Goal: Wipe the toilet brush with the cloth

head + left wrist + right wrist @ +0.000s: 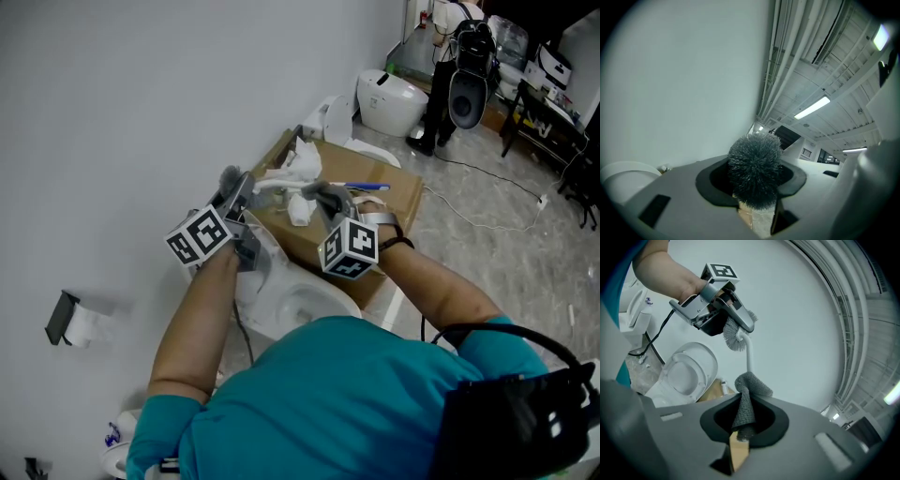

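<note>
Holding the toilet brush [749,355] out level in front of the white wall [112,112], the left gripper [757,213] has its jaws partly closed and clamped on the brush right at the grey bristle head [754,171]. In the left gripper view the bristles stand straight up out of the jaw gap and fill it. The white handle runs from that grip toward the right gripper [739,439]. The right gripper's jaws are pinched tight on a grey knit cloth [746,401] — the cloth rises out of the jaws as a twisted strip, and its free end folds over against the handle, touching it. In the head view both grippers sit close together above an open white toilet [300,302], marker cubes facing up, with the brush spanning between them. A cardboard box [386,202] stands just behind the toilet with crumpled white paper [302,161] on top. A toilet-paper roll [80,325] hangs on the wall at the left, well apart from the work — a second toilet [394,98] stands far back on the floor.
</note>
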{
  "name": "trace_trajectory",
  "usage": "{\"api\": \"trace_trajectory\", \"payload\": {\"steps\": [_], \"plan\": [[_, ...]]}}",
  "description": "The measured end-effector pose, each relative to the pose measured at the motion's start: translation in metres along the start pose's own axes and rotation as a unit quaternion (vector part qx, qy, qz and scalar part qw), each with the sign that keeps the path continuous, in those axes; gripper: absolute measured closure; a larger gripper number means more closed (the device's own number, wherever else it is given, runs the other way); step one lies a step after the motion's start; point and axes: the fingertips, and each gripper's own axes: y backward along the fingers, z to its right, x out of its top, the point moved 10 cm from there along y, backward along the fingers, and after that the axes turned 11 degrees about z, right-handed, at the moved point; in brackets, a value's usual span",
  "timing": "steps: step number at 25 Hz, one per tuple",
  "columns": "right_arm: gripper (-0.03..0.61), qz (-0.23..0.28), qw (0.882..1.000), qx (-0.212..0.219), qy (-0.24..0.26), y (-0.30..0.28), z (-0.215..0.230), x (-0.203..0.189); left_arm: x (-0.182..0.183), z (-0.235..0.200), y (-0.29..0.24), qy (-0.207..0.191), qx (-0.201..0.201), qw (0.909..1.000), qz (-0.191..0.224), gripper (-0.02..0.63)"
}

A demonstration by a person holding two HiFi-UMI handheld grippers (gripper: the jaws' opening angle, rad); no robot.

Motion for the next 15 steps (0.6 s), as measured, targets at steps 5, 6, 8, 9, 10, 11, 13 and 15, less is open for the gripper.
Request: {"api": "trace_trajectory", "payload": {"steps": [5, 6, 8, 9, 10, 11, 13, 15], "plan": [[0.552, -0.007, 1.0, -0.006, -0.006, 0.003, 0.003, -0.007, 0.004, -0.002, 0.002, 0.003, -0.002, 1.0, 0.001, 0.43], [0.552, -0.008, 1.0, -0.007, -0.008, 0.003, 0.004, -0.009, 0.004, -0.003, 0.003, 0.004, -0.002, 1.0, 0.001, 0.431], [0.553, -0.011, 1.0, -0.01, -0.011, 0.004, 0.005, -0.013, 0.005, -0.004, 0.003, 0.005, -0.002, 1.0, 0.001, 0.43], [0.553, -0.013, 1.0, -0.011, -0.012, 0.005, 0.006, -0.014, 0.006, -0.005, 0.004, 0.006, -0.002, 1.0, 0.001, 0.43], [0.552, -0.014, 1.0, -0.012, -0.014, 0.006, 0.007, -0.016, 0.006, -0.006, 0.004, 0.007, -0.002, 1.0, 0.001, 0.43], [0.552, -0.016, 1.0, -0.014, -0.016, 0.006, 0.007, -0.018, 0.007, -0.006, 0.004, 0.007, -0.002, 1.0, 0.0, 0.43], [0.552, -0.019, 0.999, -0.015, -0.021, 0.008, 0.008, -0.021, 0.008, -0.008, 0.005, 0.008, -0.002, 1.0, -0.002, 0.43], [0.552, -0.023, 0.999, -0.017, -0.023, 0.009, 0.009, -0.025, 0.008, -0.009, 0.005, 0.009, 0.0, 1.0, -0.004, 0.43]]}}
